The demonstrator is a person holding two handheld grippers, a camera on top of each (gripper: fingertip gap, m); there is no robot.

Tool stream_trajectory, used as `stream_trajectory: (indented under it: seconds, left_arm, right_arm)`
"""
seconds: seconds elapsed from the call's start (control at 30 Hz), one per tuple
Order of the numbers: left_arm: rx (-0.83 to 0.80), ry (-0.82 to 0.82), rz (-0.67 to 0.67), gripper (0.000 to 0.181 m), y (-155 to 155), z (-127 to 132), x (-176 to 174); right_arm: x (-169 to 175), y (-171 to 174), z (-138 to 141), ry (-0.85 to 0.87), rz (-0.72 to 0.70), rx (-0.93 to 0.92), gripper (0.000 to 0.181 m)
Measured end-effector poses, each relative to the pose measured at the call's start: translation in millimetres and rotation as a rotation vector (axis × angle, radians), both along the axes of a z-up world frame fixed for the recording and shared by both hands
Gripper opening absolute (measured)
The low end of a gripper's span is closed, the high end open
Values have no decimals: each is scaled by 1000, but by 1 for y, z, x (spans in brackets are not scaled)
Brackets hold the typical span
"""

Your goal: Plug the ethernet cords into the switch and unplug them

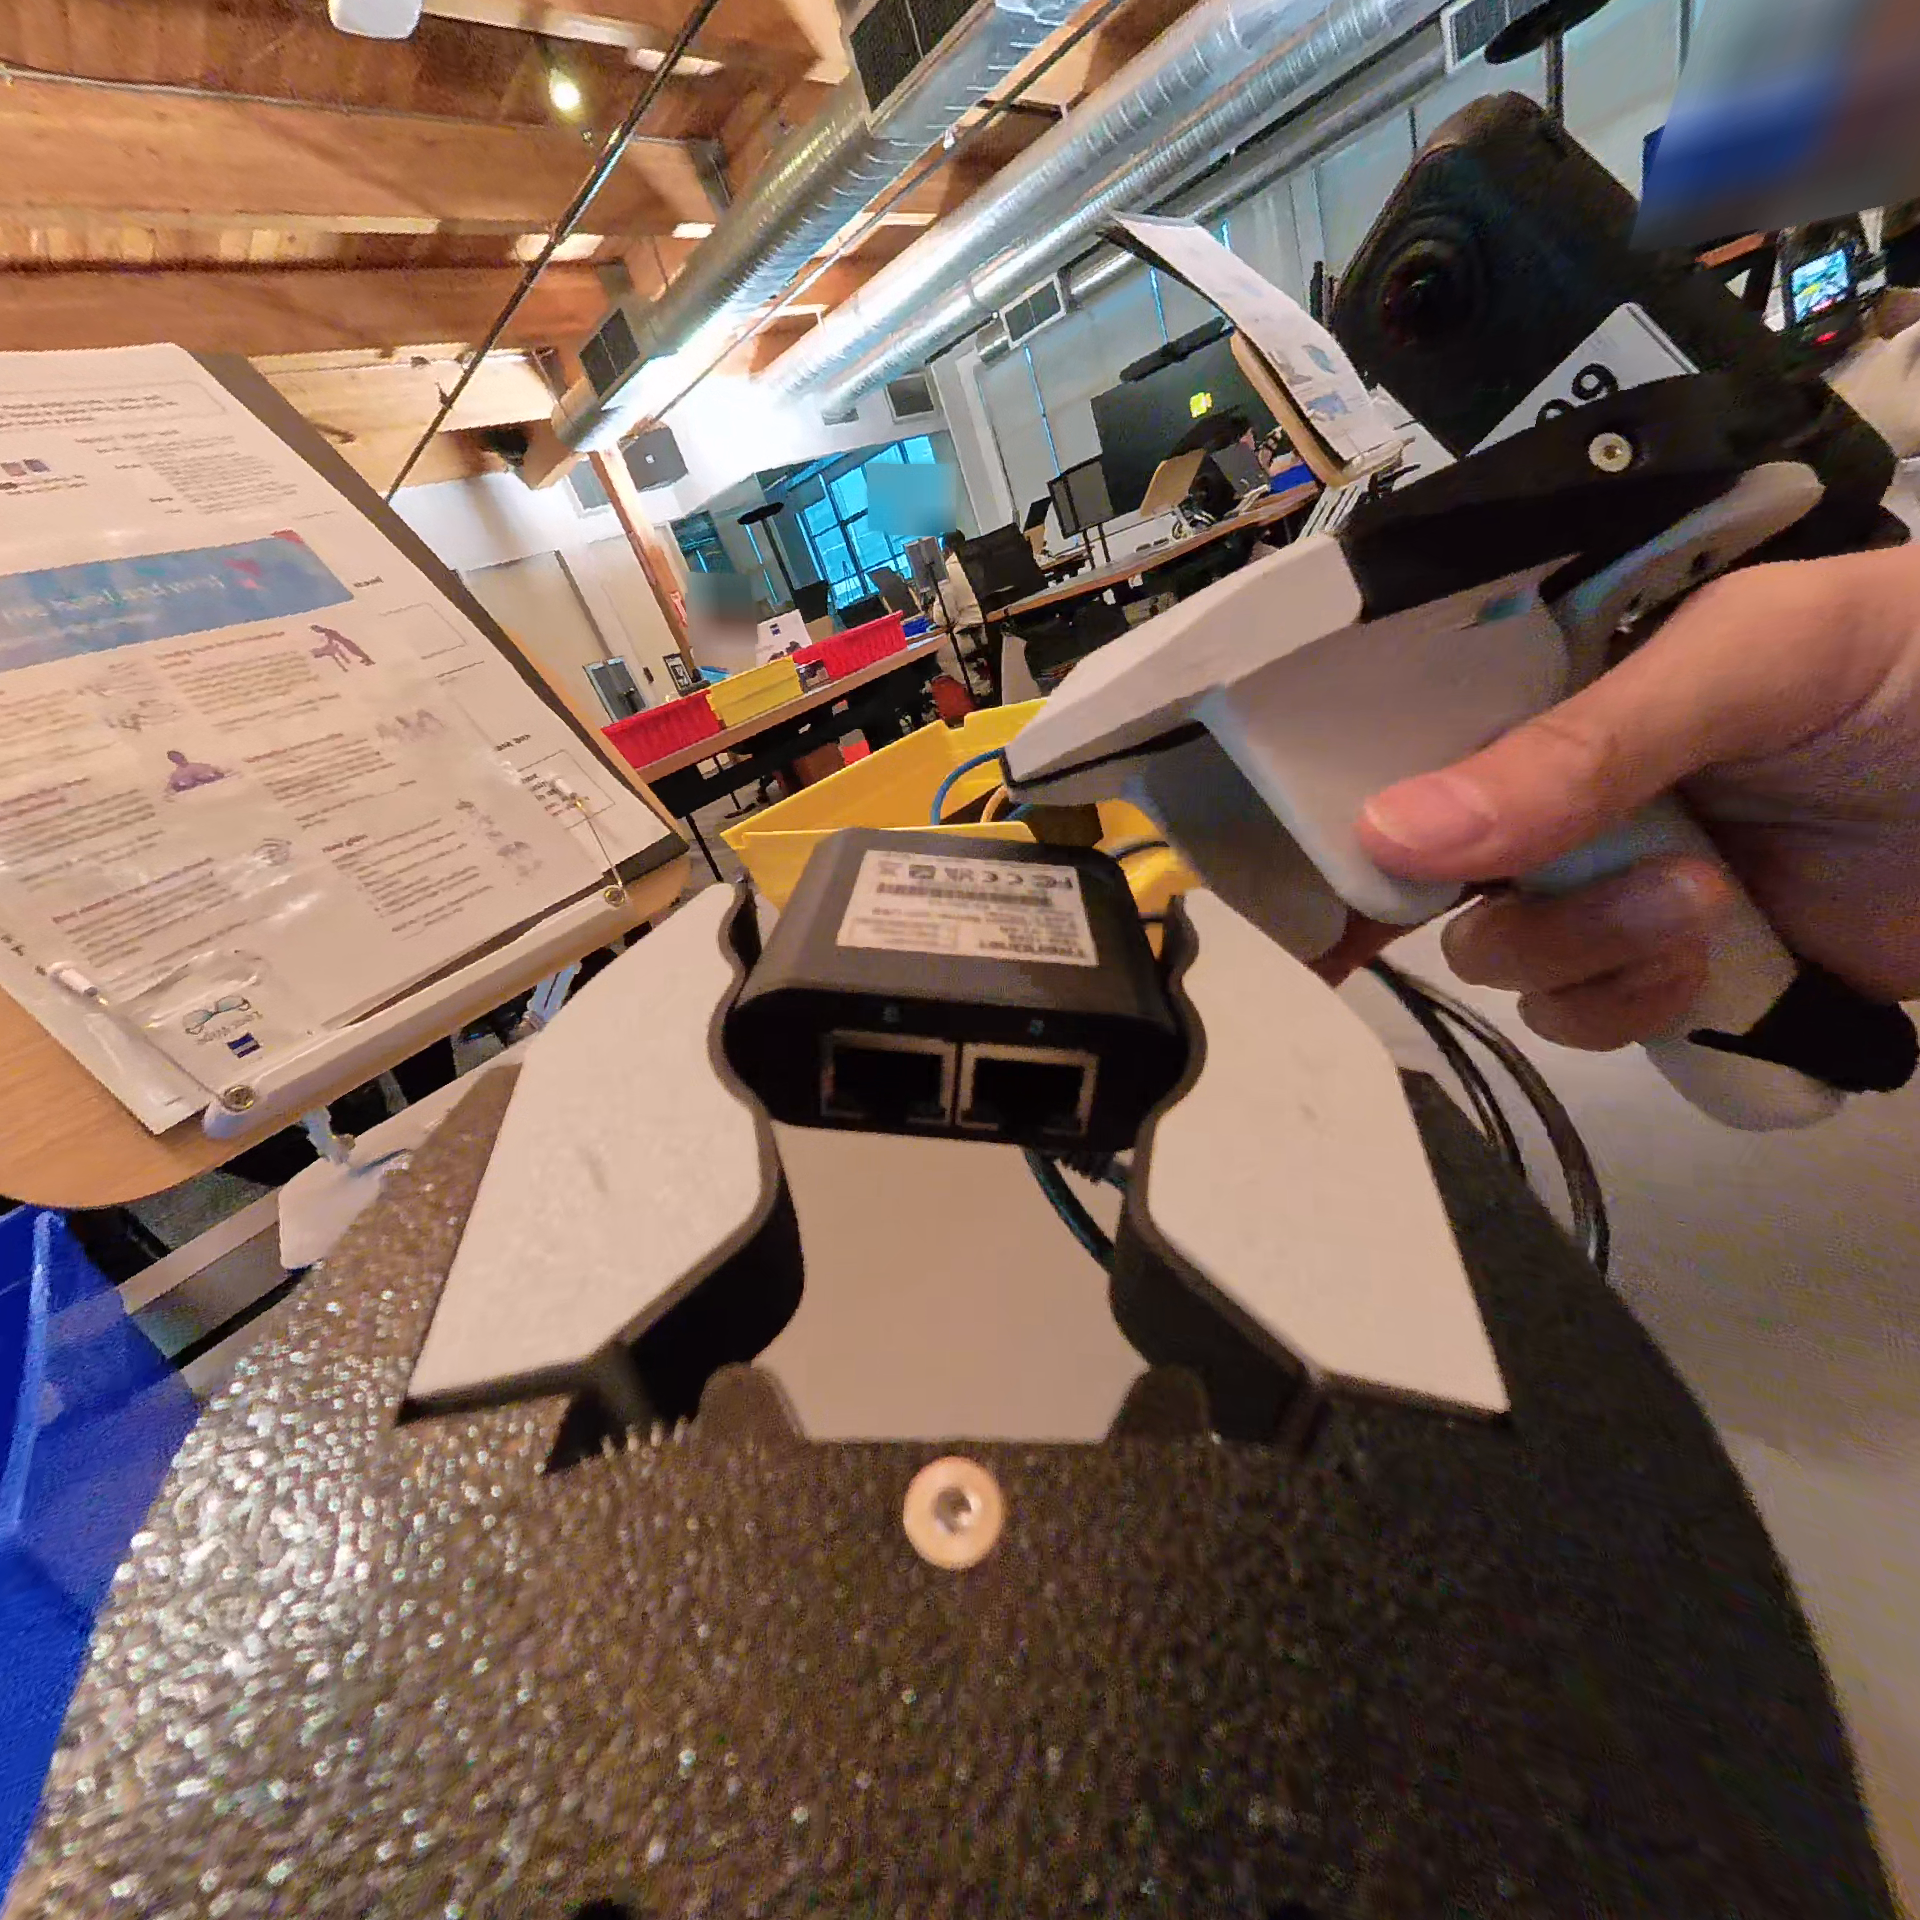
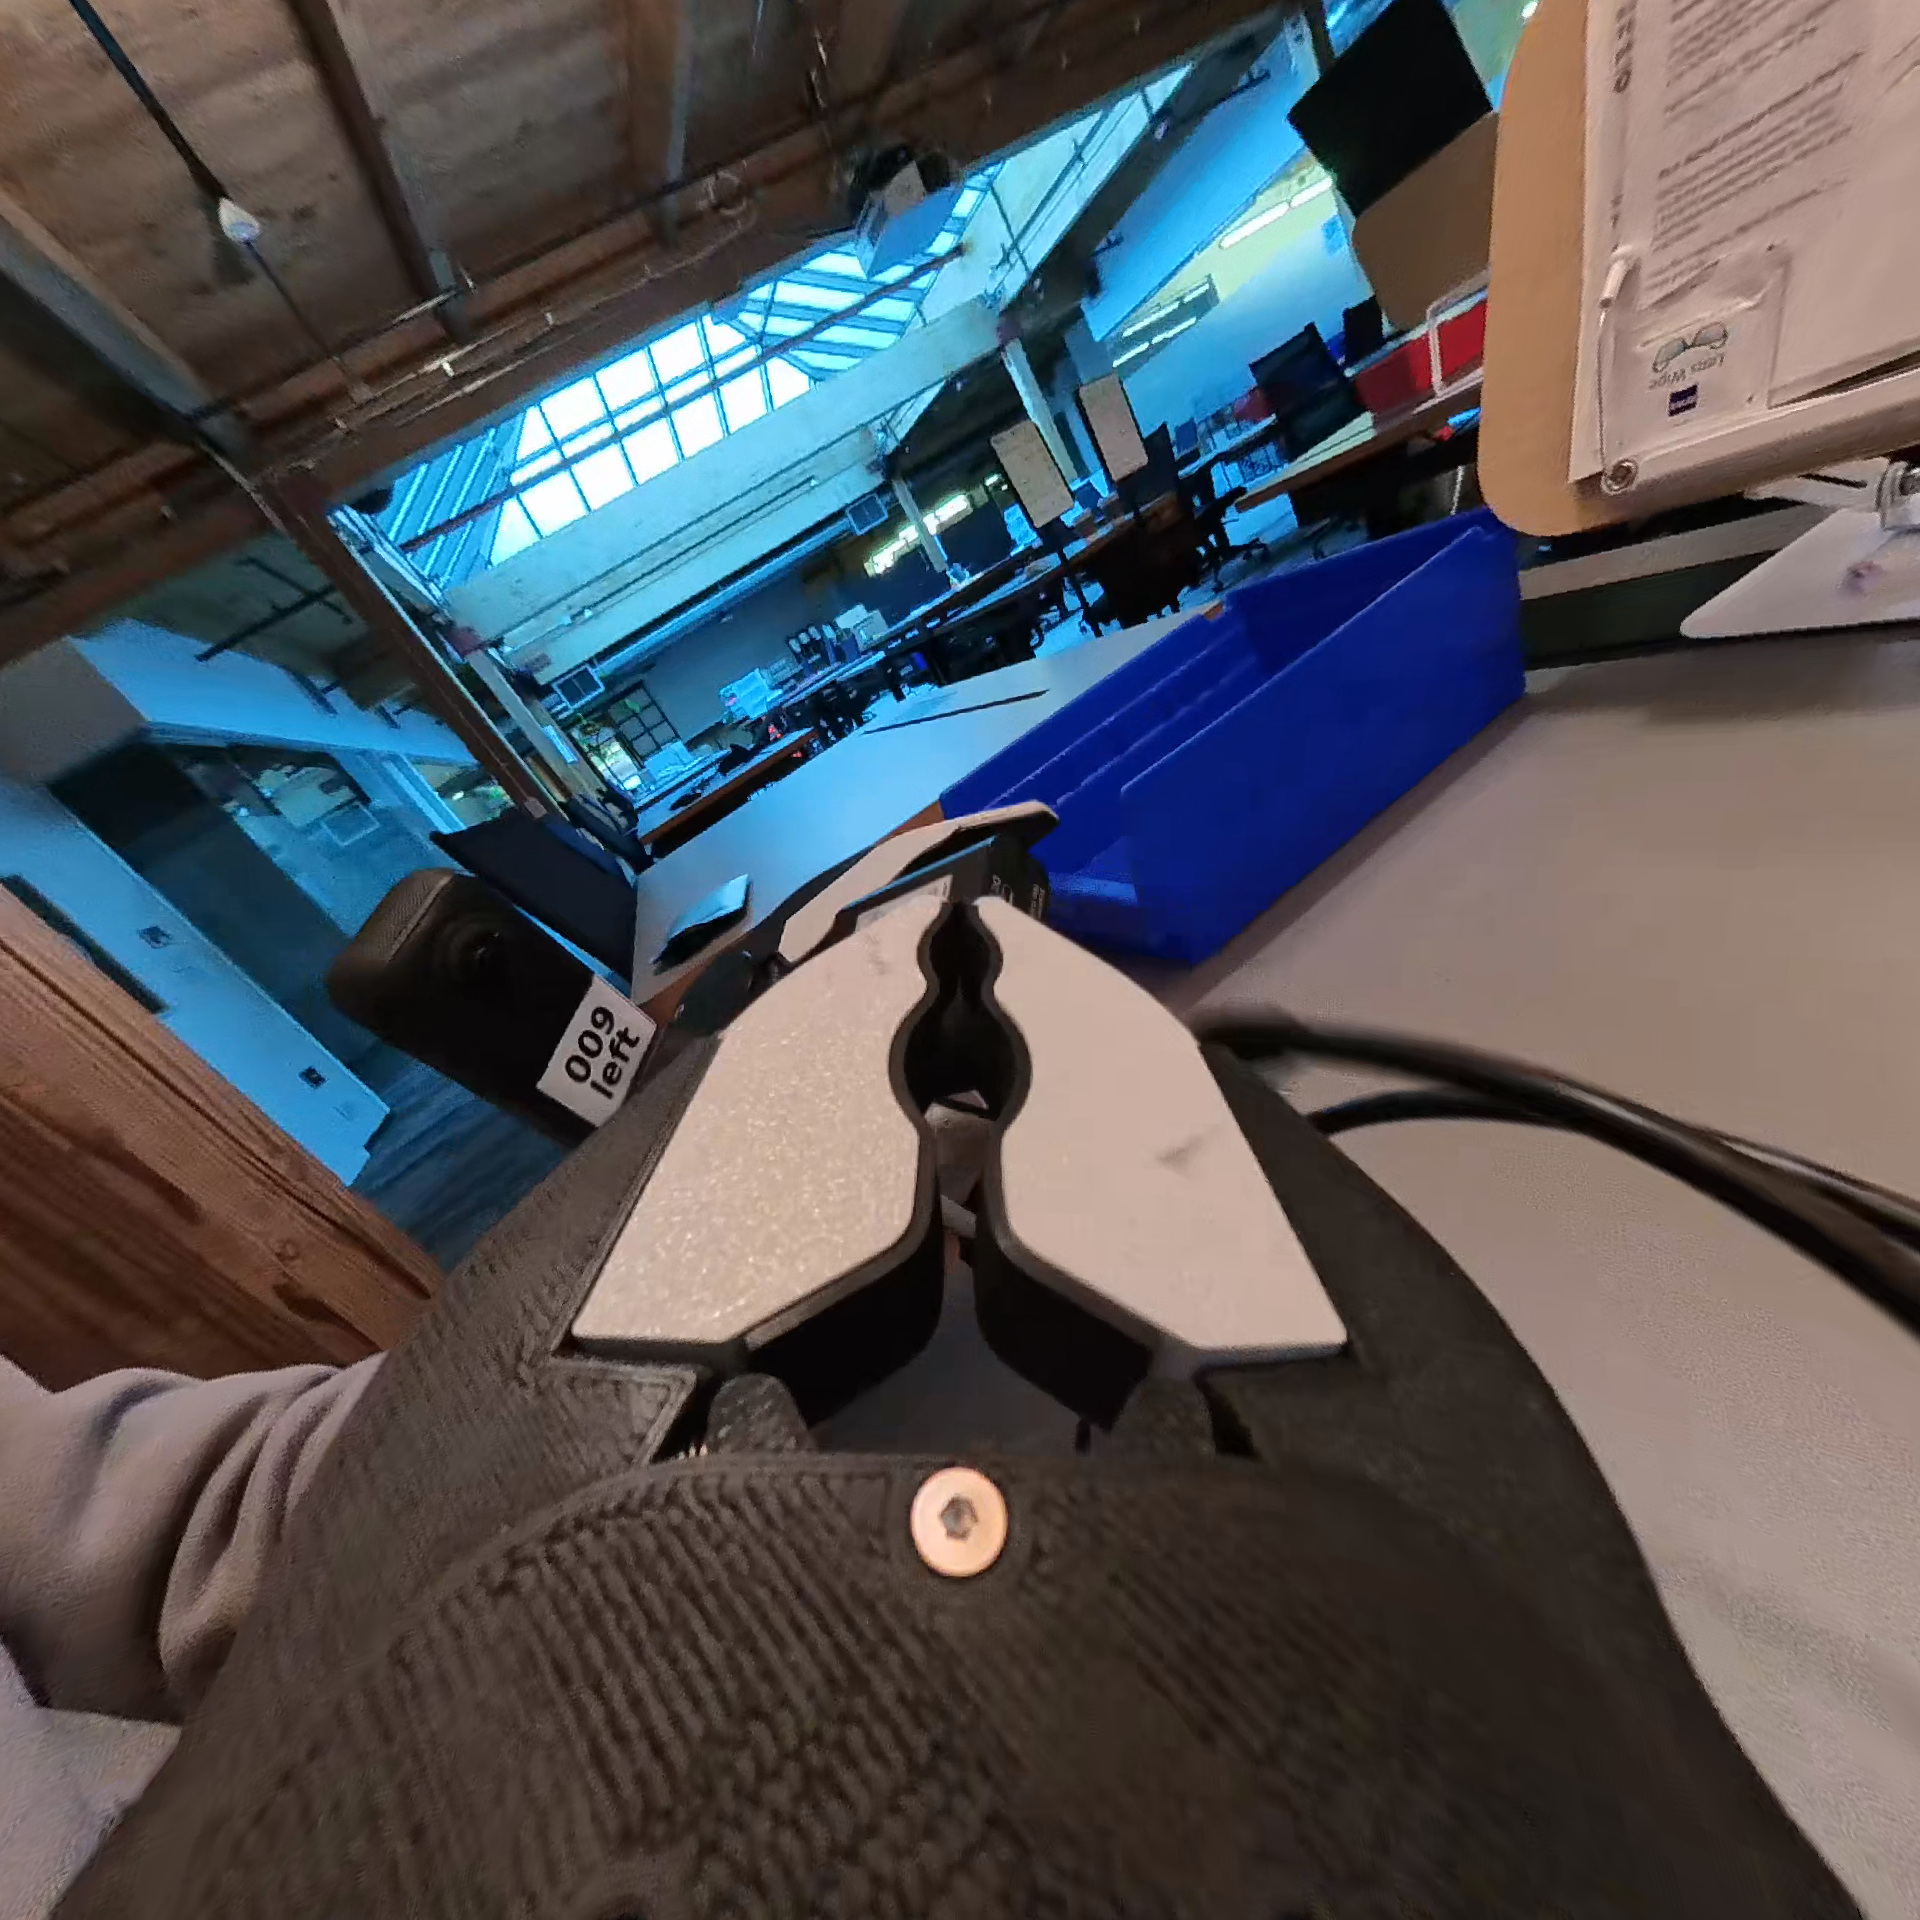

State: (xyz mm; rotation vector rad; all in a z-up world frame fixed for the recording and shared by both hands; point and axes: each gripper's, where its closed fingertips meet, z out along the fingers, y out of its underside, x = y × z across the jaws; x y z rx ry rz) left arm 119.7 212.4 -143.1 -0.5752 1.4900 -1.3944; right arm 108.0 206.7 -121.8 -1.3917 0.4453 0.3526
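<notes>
Left tongs of mine clamped on the black switch at frame centre, ports facing me, right tongs pinched nearly closed, contents unclear, hand at right, yellow bin behind, blue bin upper right.

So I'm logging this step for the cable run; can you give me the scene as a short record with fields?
left gripper: jaws shut on the switch
switch: black box held off the table, two front ports facing the camera, both empty
right gripper: jaws nearly closed; at the rear of the switch, on a small brown part
cords: blue cord hangs below the switch; black cable trails over the table
nearby: yellow bin, blue bin
plugged in: nothing in the front ports
</notes>
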Motion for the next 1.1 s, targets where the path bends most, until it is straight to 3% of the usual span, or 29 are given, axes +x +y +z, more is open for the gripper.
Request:
stream_trajectory:
  seconds: [0.13,0.2,0.3,0.4,0.5,0.7,0.77,0.97,1.1]
  left_arm:
    - [4,-1,0,73,2,-1,0]
    - [-4,-2,18,73,9,0,1]
    - [-48,7,37,73,25,5,1]
    - [-57,13,49,73,40,9,0]
    - [-92,8,46,73,51,15,-2]
    - [-90,18,23,74,51,14,-4]
    - [-79,28,12,74,48,12,-4]
    - [-82,40,3,73,46,8,-2]
    - [-82,43,13,73,50,8,-3]
  right_arm:
    - [3,-5,-6,-37,15,-85,0]
    - [5,-11,-25,-80,45,-262,3]
    - [28,-34,-46,-309,-86,-530,16]
    - [12,-42,-63,-342,56,-697,31]
    - [3,-37,-84,-415,98,-832,51]
    - [-9,-32,-153,-459,217,-1195,54]
    - [-16,-31,-165,-444,269,-1219,46]
    - [-33,-31,-166,-420,378,-1184,15]
    - [-14,-38,-160,-529,285,-1223,5]
